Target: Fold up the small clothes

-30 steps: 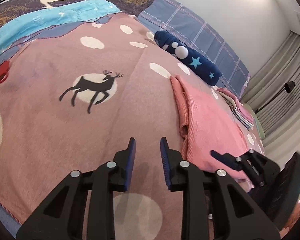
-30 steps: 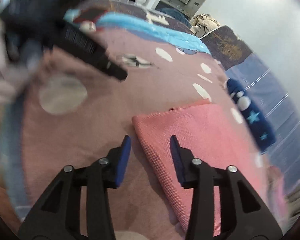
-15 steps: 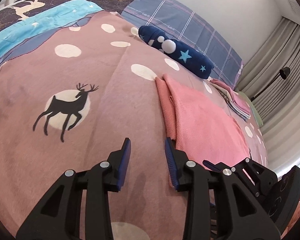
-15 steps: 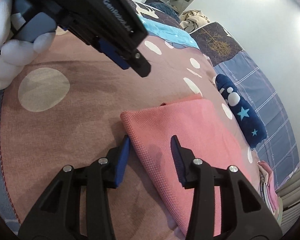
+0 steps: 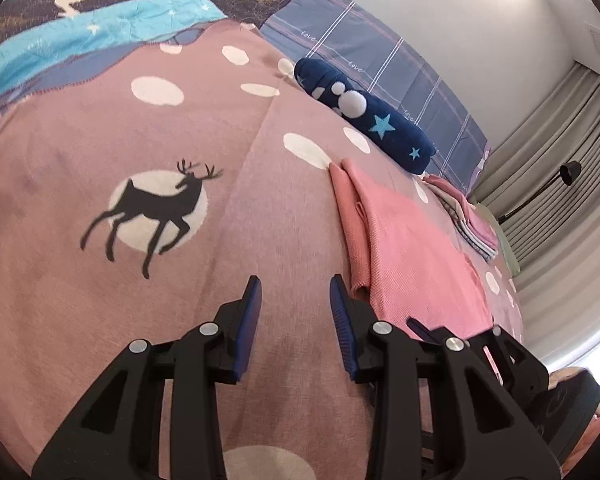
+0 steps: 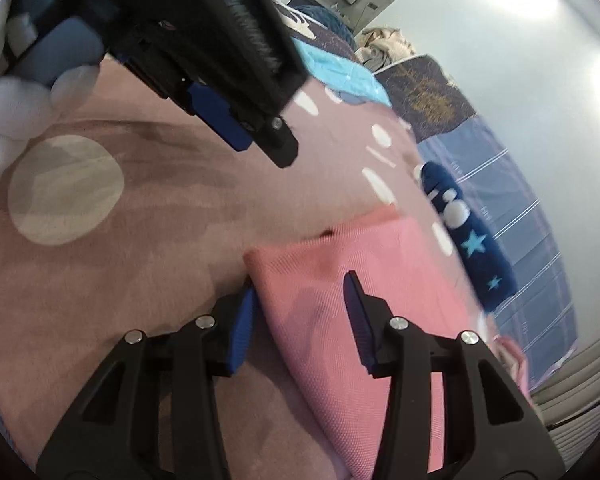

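Observation:
A pink garment lies folded flat on the pink deer blanket. My left gripper hovers open over bare blanket just left of the garment's near left edge, with nothing between its fingers. My right gripper is open low over the garment. Its left finger sits beside the garment's near corner and its right finger is above the cloth; the pads do not press. In the right wrist view the left gripper looms at the top, held by a white-gloved hand.
A navy star-patterned roll pillow lies beyond the garment. A stack of folded clothes sits at the far right near grey curtains. A checked blue sheet and a turquoise cover lie at the far side.
The left jaws have spread wider. The right gripper has dipped and moved in, so the garment's near corner now lies between its fingers. The left gripper looms closer in the right view.

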Motion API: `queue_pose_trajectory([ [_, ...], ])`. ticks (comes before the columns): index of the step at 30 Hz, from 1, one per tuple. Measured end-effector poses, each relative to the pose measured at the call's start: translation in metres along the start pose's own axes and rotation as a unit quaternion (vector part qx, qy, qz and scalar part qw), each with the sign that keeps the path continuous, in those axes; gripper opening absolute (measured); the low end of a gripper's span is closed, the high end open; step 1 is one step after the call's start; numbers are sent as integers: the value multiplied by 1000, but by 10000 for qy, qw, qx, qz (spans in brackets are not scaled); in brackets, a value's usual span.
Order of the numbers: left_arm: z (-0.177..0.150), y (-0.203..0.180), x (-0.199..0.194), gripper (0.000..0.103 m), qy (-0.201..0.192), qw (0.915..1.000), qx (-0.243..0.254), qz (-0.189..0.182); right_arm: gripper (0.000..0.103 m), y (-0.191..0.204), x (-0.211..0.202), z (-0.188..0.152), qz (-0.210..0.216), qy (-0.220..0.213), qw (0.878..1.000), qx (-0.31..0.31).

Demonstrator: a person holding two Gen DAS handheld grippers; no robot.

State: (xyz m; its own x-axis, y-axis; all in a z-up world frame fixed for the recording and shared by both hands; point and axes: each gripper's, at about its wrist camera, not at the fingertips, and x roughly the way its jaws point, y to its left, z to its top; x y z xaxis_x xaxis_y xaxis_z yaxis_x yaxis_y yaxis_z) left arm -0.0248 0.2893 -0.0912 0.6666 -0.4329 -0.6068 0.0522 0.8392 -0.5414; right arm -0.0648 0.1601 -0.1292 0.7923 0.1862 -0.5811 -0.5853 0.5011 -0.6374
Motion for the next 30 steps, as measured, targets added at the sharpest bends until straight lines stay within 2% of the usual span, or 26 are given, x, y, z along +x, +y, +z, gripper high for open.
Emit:
queue_pose_trajectory([
  [3, 1, 3, -8, 36, -97, 10000, 10, 11, 44, 6, -9, -8, -186, -69, 9996, -185],
  [6, 1, 5, -11, 39, -178, 9998, -39, -23, 44, 4, -14, -19, -391, 37, 9990, -213],
  [10, 4, 4, -4, 41, -90, 9997, -81, -190, 43, 4, 0, -11, -622, 133, 9975, -301],
  [11, 6, 3, 0, 41, -14, 9995, -67, -300, 42, 6, 7, -5, -728, 104, 9967, -346],
  [15, 21, -6, 18, 41, 370, 9966, 11, -737, 21, 8, 12, 2, -658, 56, 9971, -379],
  [18, 37, -21, 39, 46, 805, 9891, 249, -1207, 20, 9, 7, -7, -712, -10, 9967, -382],
  [19, 43, -27, 50, 60, 1008, 9846, 339, -1386, 20, 6, 7, -9, -677, 31, 9972, -319],
  [20, 47, -31, 58, 63, 1122, 9822, 395, -1456, 21, 3, 7, -9, -624, 77, 9977, -244],
  [23, 60, -38, 91, 63, 1440, 9800, 386, -1319, 23, 0, 8, -10, -547, 111, 9984, -125],
  [26, 71, -46, 121, 63, 1672, 9741, 279, -1499, 23, 1, 7, -10, -539, 106, 9984, -94],
  [30, 79, -59, 147, 62, 1697, 9744, 384, -1422, 27, -5, 11, -9, -408, 128, 9991, 39],
])
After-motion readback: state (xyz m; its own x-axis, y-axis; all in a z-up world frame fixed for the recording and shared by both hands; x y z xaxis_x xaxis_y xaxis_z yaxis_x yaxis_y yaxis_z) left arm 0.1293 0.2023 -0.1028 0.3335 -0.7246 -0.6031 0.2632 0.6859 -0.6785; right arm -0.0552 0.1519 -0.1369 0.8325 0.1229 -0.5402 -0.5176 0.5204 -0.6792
